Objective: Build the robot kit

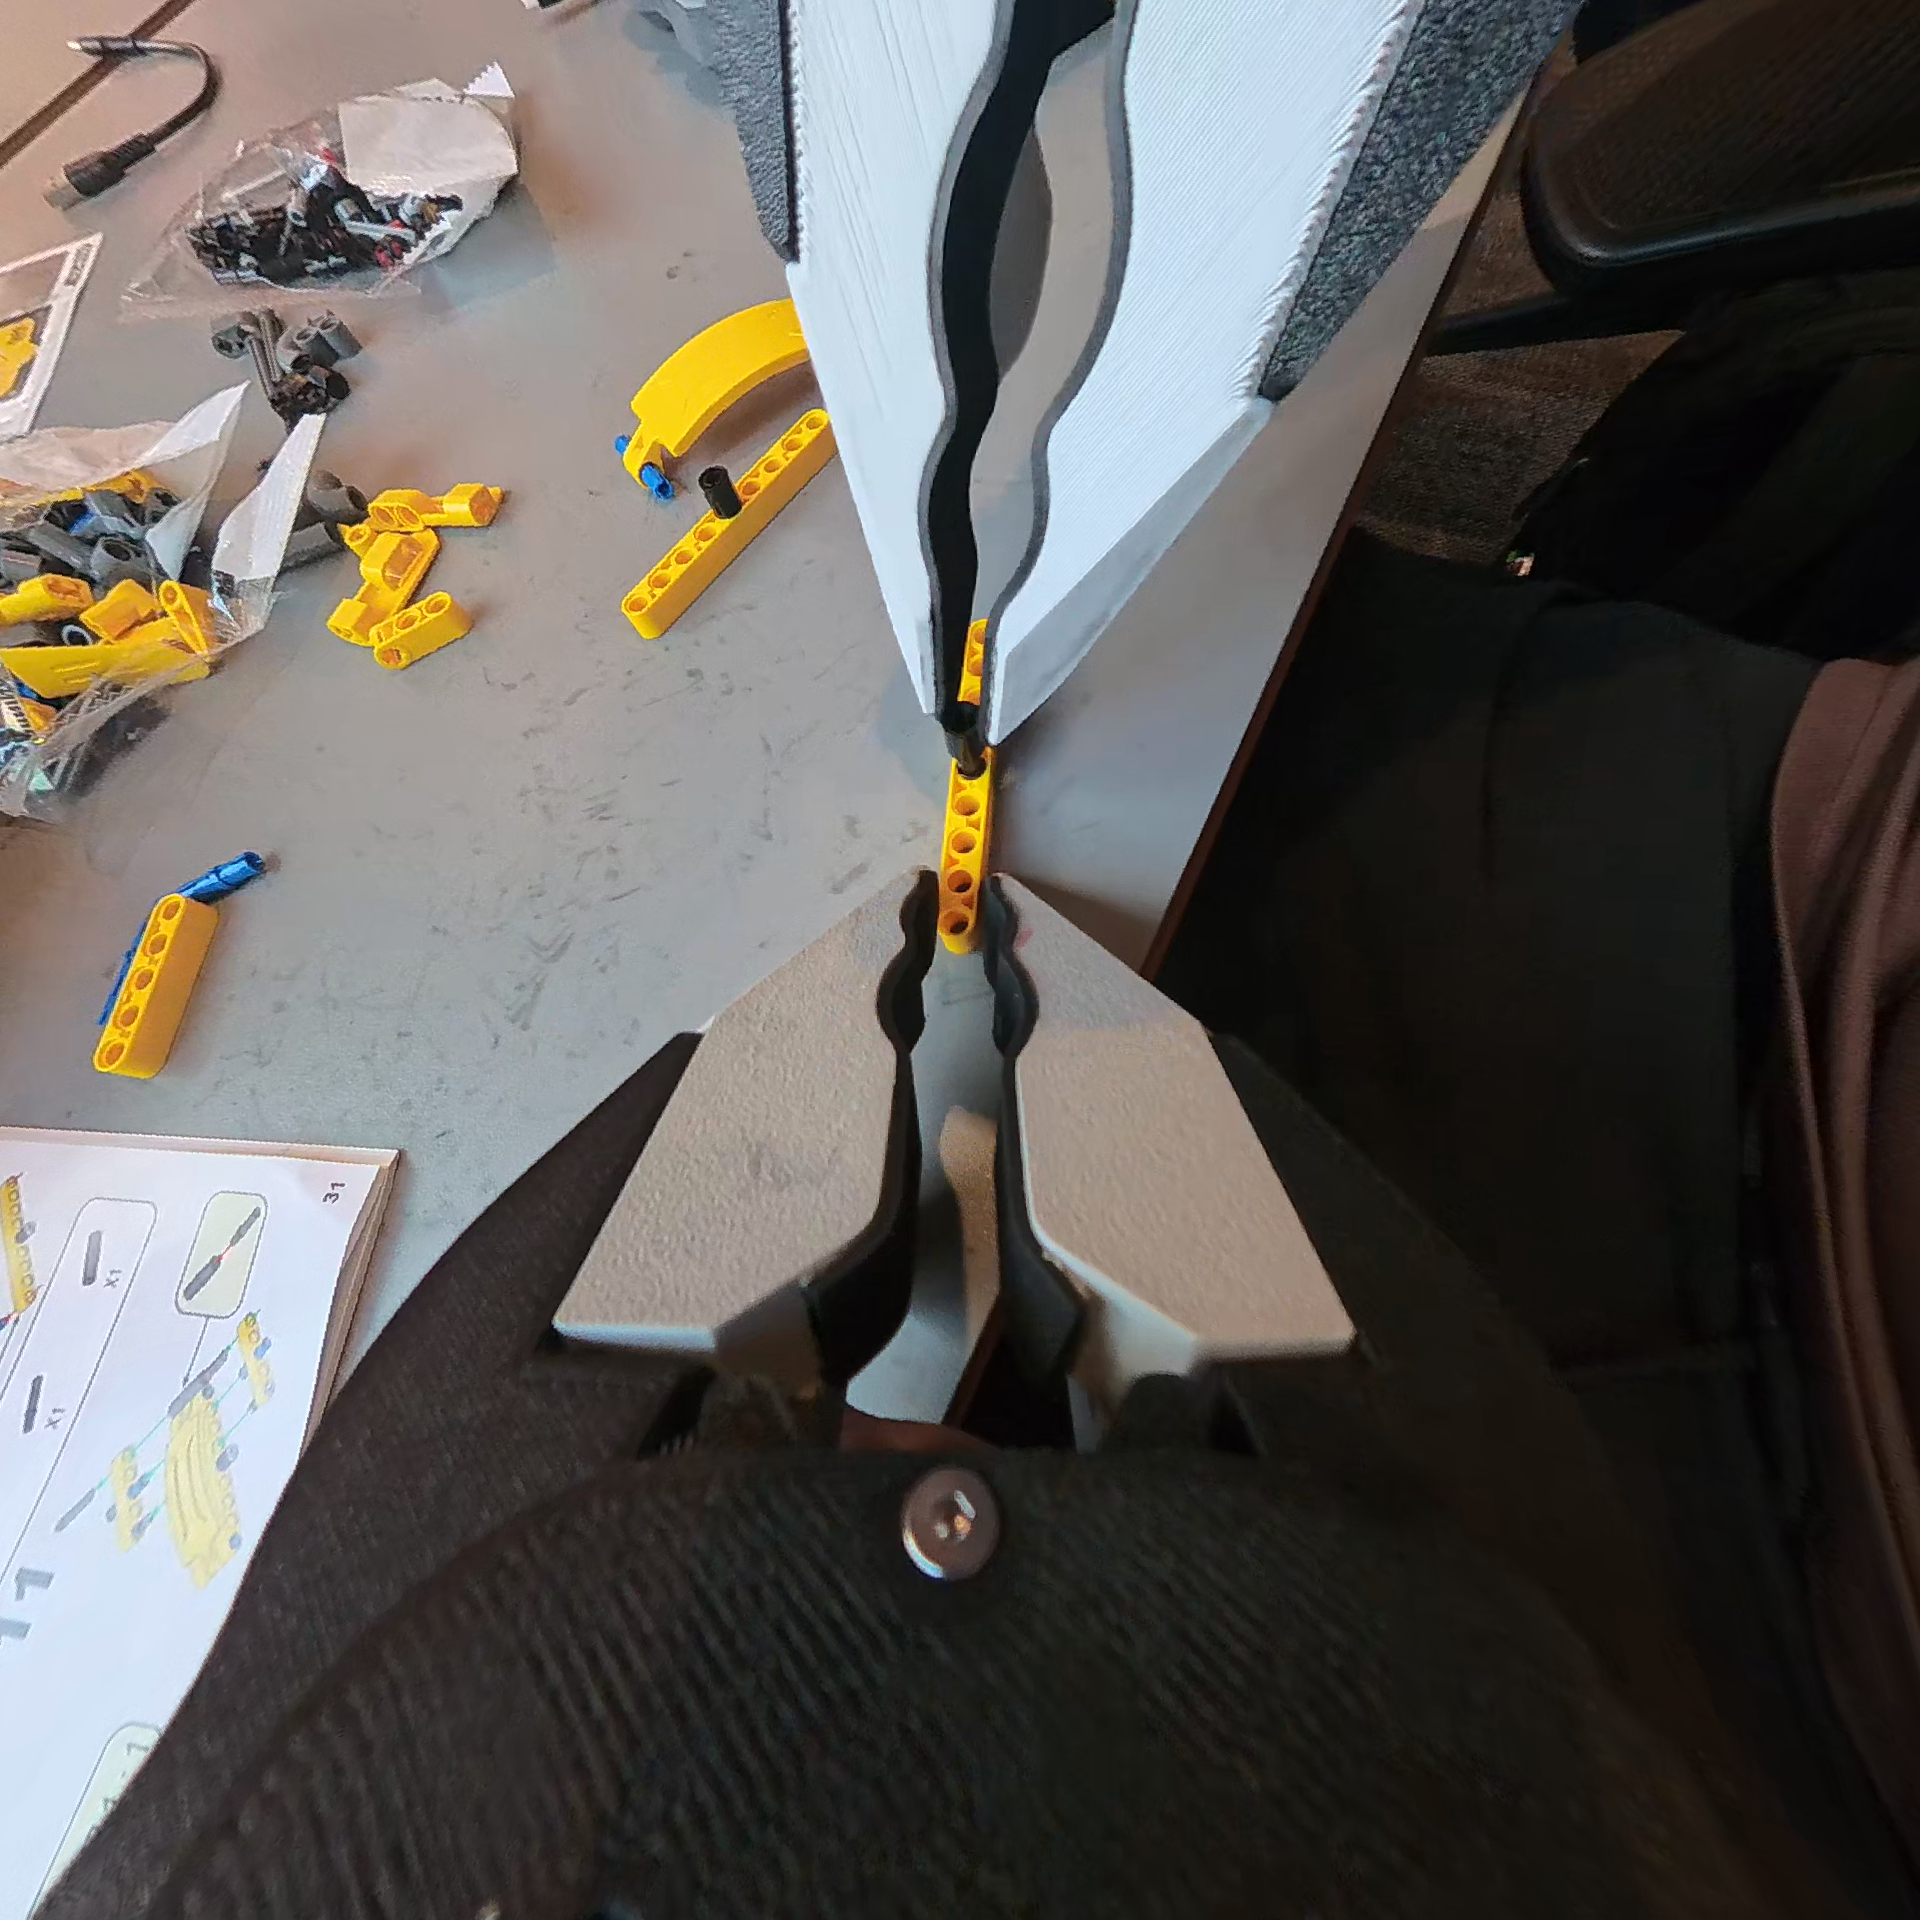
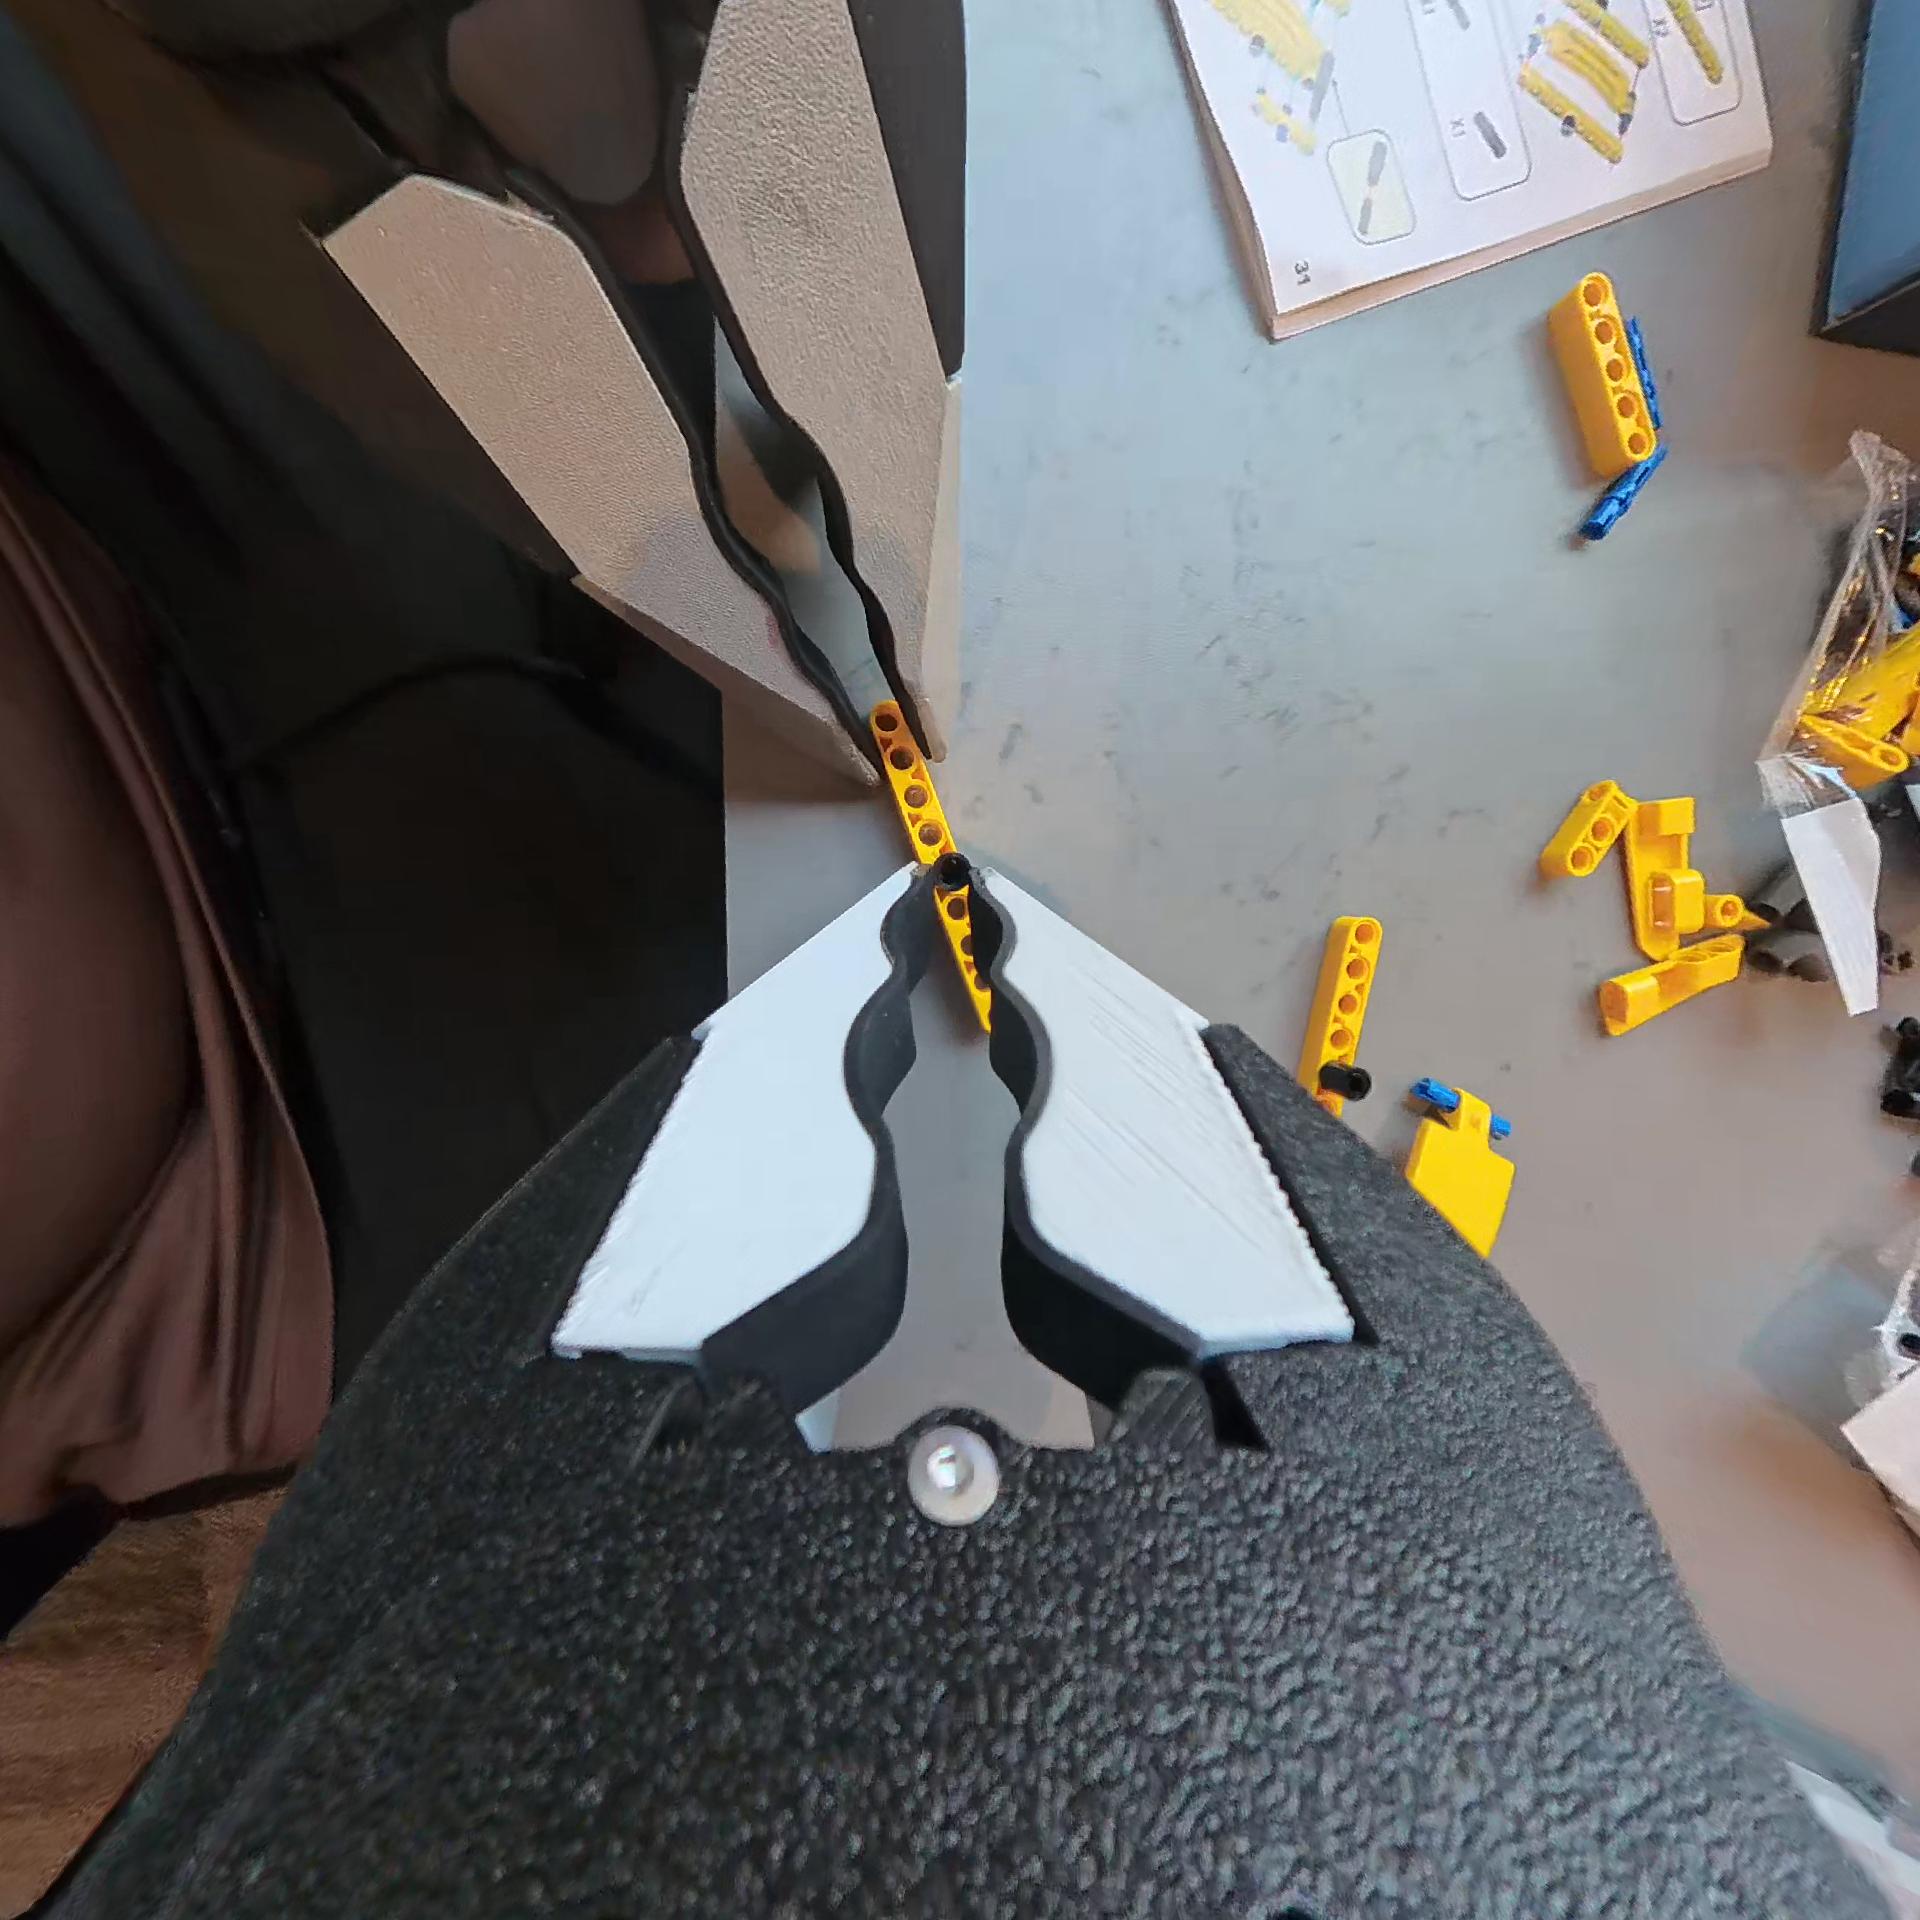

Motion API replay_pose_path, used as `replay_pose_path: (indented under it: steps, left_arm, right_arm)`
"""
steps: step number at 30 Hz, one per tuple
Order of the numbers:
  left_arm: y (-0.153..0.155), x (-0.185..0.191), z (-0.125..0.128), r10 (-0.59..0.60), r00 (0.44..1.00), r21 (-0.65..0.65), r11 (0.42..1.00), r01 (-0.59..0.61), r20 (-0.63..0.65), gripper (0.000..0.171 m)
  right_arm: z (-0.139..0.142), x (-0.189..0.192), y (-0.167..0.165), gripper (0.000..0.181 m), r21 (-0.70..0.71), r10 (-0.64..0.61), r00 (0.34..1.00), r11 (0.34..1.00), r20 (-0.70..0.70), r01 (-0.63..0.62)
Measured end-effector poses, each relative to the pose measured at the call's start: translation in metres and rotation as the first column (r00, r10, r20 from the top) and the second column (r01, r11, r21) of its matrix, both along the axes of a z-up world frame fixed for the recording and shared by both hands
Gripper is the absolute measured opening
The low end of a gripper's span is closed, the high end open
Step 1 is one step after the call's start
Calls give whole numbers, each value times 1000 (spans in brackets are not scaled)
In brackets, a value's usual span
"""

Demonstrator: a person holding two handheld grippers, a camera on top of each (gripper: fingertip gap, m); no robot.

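My left gripper (image 1: 958,899), with grey fingers, is shut on one end of a thin yellow beam with holes (image 1: 966,831) and holds it above the grey table's edge. My right gripper (image 2: 951,878), with white fingers, is shut on a small black pin (image 2: 951,868). The pin (image 1: 964,743) sits at a hole near the middle of the beam (image 2: 914,795). The two grippers face each other tip to tip: the right gripper (image 1: 968,727) shows from above in the left wrist view, and the left gripper (image 2: 902,743) from above in the right wrist view.
On the table (image 1: 520,831) lie a long yellow beam with a black pin (image 1: 727,520), a curved yellow panel (image 1: 717,384), a short yellow beam with a blue pin (image 1: 156,977), loose yellow connectors (image 1: 405,582), bags of parts (image 1: 312,208), and an open instruction booklet (image 1: 156,1351). The table edge (image 1: 1299,644) runs right of the grippers. Only a small space, under 4 cm, lies between the two pairs of fingers.
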State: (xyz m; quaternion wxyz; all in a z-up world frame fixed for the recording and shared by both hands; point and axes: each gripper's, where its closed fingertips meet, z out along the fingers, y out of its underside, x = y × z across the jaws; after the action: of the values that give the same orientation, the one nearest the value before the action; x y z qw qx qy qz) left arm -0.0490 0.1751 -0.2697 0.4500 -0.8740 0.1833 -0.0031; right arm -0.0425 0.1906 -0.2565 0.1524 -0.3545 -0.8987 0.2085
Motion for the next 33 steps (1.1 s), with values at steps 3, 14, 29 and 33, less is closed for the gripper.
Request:
replay_pose_path:
  steps: [3, 14, 29, 33]
  left_arm:
    - [0, 0, 0, 0, 1000, 1, 1000, 0, -1, 5]
    - [0, 0, 0, 4, 1000, 0, 1000, -4, 1, 5]
    - [0, 0, 0, 2, 1000, 1, 1000, -2, 0, 5]
    - [-1, 0, 0, 2, 1000, 2, 1000, -2, -1, 5]
  right_arm:
    - [0, 0, 0, 6, -24, -14, 1000, 1000, -3, 14]
    - [-1, -3, 1, 5, 121, 33, 996, 992, 77, -42]
    - [-1, -1, 3, 5, 88, -20, 985, 996, 171, 5]
    - [-1, -1, 4, 5, 107, -8, 985, 994, 175, -11]
